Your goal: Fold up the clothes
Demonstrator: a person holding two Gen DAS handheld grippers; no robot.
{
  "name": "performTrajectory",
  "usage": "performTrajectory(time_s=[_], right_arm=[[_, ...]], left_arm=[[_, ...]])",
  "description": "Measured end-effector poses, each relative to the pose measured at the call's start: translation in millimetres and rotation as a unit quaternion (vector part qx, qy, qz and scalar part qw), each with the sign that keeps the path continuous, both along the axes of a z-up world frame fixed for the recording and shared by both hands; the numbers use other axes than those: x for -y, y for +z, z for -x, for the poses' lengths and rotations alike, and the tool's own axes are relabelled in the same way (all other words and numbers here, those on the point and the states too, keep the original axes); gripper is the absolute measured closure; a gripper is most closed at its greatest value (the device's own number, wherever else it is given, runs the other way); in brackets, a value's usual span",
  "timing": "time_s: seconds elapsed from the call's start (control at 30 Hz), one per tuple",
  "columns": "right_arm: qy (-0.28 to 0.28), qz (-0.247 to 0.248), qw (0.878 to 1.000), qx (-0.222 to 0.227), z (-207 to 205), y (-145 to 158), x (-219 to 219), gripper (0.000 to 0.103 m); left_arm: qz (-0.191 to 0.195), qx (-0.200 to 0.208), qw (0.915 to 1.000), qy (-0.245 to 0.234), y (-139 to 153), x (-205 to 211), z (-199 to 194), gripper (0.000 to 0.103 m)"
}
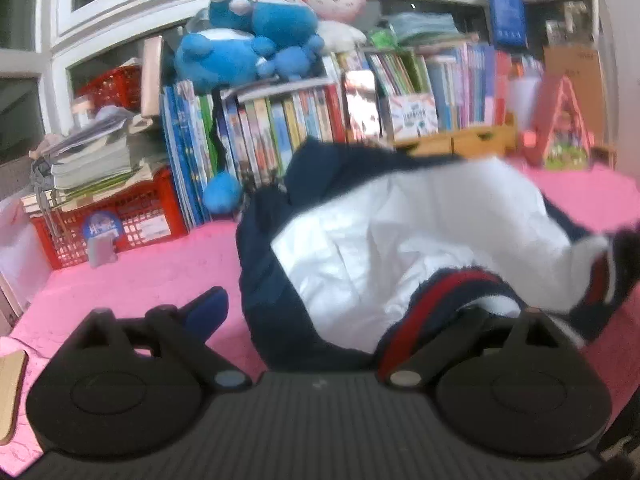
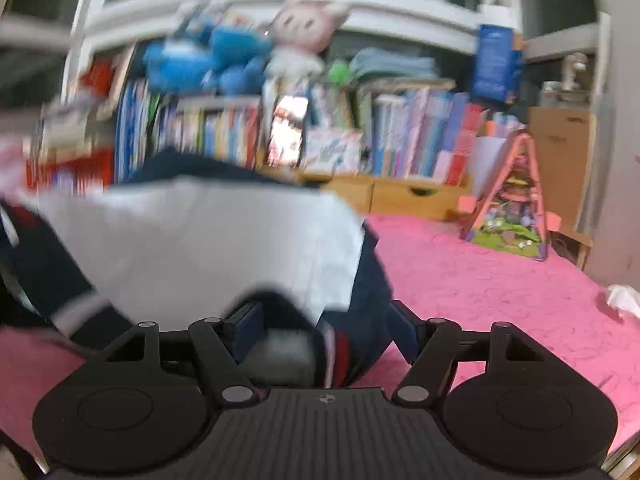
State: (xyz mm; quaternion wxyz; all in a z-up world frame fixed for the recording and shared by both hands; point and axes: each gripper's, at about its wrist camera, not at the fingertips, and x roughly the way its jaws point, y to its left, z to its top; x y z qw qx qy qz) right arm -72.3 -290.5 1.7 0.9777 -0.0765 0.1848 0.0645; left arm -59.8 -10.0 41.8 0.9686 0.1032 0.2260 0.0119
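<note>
A navy jacket [image 1: 400, 232] with a white lining and a red-and-white striped ribbed hem lies bunched on the pink tabletop [image 1: 160, 276]. My left gripper [image 1: 340, 308] stands open and wide at the jacket's near edge. Its left finger [image 1: 204, 312] is bare over the pink surface, and the striped hem drapes over its right finger. In the blurred right wrist view the jacket [image 2: 208, 232] fills the left half. My right gripper [image 2: 326, 332] is open, with a fold of the hem lying loosely between its fingers.
Rows of books [image 1: 280, 128] and blue and pink plush toys [image 1: 248, 44] line the far edge. A red basket [image 1: 120, 224] with stacked papers stands at the far left. A wooden drawer box [image 2: 400, 196], a pink triangular stand [image 2: 512, 208] and a crumpled tissue [image 2: 620, 300] sit right.
</note>
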Motion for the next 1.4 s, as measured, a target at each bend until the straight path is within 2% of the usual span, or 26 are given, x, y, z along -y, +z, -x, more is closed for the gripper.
performTrajectory(time_s=[0.03, 0.1, 0.13, 0.2, 0.3, 0.43, 0.5, 0.57, 0.6, 0.67, 0.7, 0.73, 0.8, 0.83, 0.9, 0.93, 0.97, 1.03, 1.13, 1.2, 1.3, 1.4], right_arm=[[-0.007, 0.022, 1.000, 0.001, -3, -5, -4, 0.036], [-0.024, 0.060, 0.998, 0.003, -7, -12, -9, 0.040], [-0.039, 0.050, 0.998, 0.010, -4, -10, -1, 0.044], [-0.078, 0.021, 0.996, 0.022, 2, -3, 23, 0.046], [-0.084, -0.016, 0.996, 0.008, 13, 2, 55, 0.045], [-0.066, 0.002, 0.997, -0.032, 26, -14, 66, 0.045], [-0.057, 0.002, 0.997, -0.051, 29, -21, 67, 0.045], [-0.041, -0.005, 0.998, -0.053, 34, -24, 63, 0.045], [-0.033, -0.003, 0.998, -0.046, 37, -23, 60, 0.045], [-0.016, 0.003, 0.999, -0.032, 42, -22, 53, 0.044], [-0.012, 0.005, 0.999, -0.033, 40, -22, 51, 0.044], [-0.007, 0.002, 0.999, -0.036, 38, -22, 50, 0.042], [0.007, 0.001, 0.999, -0.046, 34, -23, 49, 0.039], [0.013, 0.011, 0.999, -0.050, 35, -22, 49, 0.039], [0.022, 0.037, 0.997, -0.059, 39, -22, 50, 0.039], [0.026, 0.047, 0.996, -0.066, 42, -23, 54, 0.037], [0.029, 0.057, 0.995, -0.073, 45, -24, 58, 0.031], [0.034, 0.069, 0.993, -0.085, 50, -26, 65, 0.027], [0.035, 0.072, 0.993, -0.089, 54, -26, 68, 0.026], [0.035, 0.068, 0.993, -0.093, 53, -24, 69, 0.026], [0.038, 0.066, 0.993, -0.095, 50, -26, 68, 0.025], [0.034, 0.066, 0.993, -0.093, 51, -28, 66, 0.023]], left_arm=[[-0.012, -0.008, 0.9999, 0.001, -4, 1, 2, 0.006], [-0.063, -0.025, 0.9977, 0.008, -17, 4, 5, 0.005], [-0.094, -0.033, 0.9949, 0.014, -24, 5, 7, 0.005], [-0.153, -0.048, 0.9870, 0.013, -39, 8, 12, 0.001], [-0.172, -0.071, 0.9825, -0.015, -50, 13, 21, 0.000], [-0.220, -0.074, 0.9722, -0.032, -56, 21, 30, 0.000], [-0.215, -0.067, 0.9740, -0.025, -45, 13, 35, 0.003], [-0.131, -0.055, 0.9897, -0.016, -14, -6, 44, 0.007], [-0.073, -0.043, 0.9962, -0.015, 3, -20, 50, 0.006], [-0.011, -0.030, 0.9994, -0.016, 22, -43, 59, 0.001], [-0.024, -0.041, 0.9989, -0.008, 20, -47, 59, 0.000], [-0.053, -0.064, 0.9965, -0.001, 10, -47, 58, 0.000], [-0.083, -0.123, 0.9888, -0.021, -16, -43, 60, 0.001], [-0.087, -0.149, 0.9842, -0.038, -29, -41, 62, 0.001], [-0.081, -0.171, 0.9795, -0.068, -44, -38, 68, 0.001], [-0.069, -0.172, 0.9798, -0.075, -45, -39, 70, 0.001], [-0.044, -0.169, 0.9810, -0.084, -41, -44, 70, 0.001], [0.012, -0.163, 0.9809, -0.105, -33, -54, 70, 0.002], [0.093, -0.135, 0.9752, -0.148, -18, -77, 75, 0.002], [0.140, -0.115, 0.9709, -0.156, -9, -93, 83, 0.000], [0.215, -0.077, 0.9611, -0.155, 4, -121, 95, 0.000], [0.250, -0.041, 0.9621, -0.101, 13, -143, 107, 0.000]])
